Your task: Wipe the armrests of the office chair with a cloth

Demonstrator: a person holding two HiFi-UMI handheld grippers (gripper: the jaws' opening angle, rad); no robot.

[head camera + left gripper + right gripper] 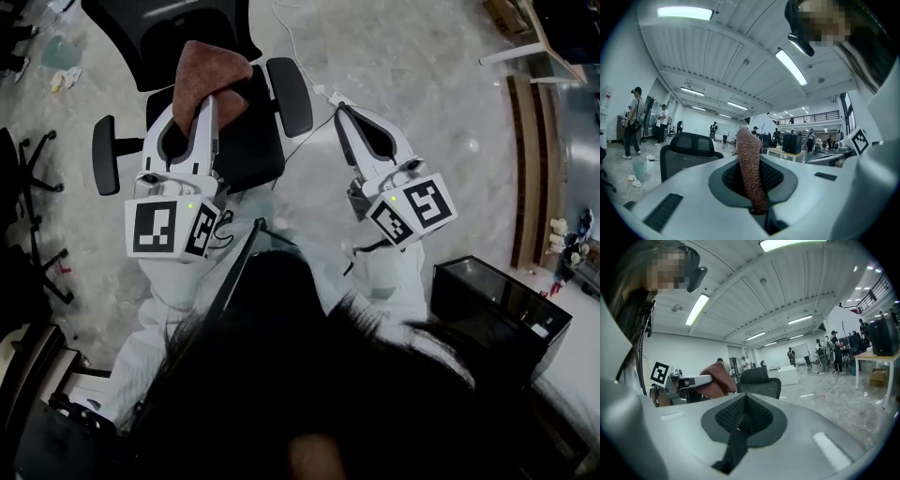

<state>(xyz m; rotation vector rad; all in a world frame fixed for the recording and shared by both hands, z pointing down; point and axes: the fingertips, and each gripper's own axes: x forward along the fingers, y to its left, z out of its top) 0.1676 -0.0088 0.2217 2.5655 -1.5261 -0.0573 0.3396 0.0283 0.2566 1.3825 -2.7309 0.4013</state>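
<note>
The left hand-held gripper (210,101) is grasping a reddish-brown cloth (214,67) in the upper left of the head view. Its jaws are pinching the fabric, and a bunched fold is sticking out past the tips. In the left gripper view the cloth is standing upright between the pressed jaws.

The cloth is hovering over the black seat of the office chair (248,141), which is lying in the upper centre of the head view. Whether the cloth is touching the chair cannot be told. One armrest (105,155) is showing at the left of the left hand-held gripper. The second armrest (289,94) is sitting just right of the cloth, between the two grippers.

The right hand-held gripper (338,110) is clenched on nothing, its jaws meeting. It is hanging over the pale marbled floor (422,94), right of the chair.
</note>
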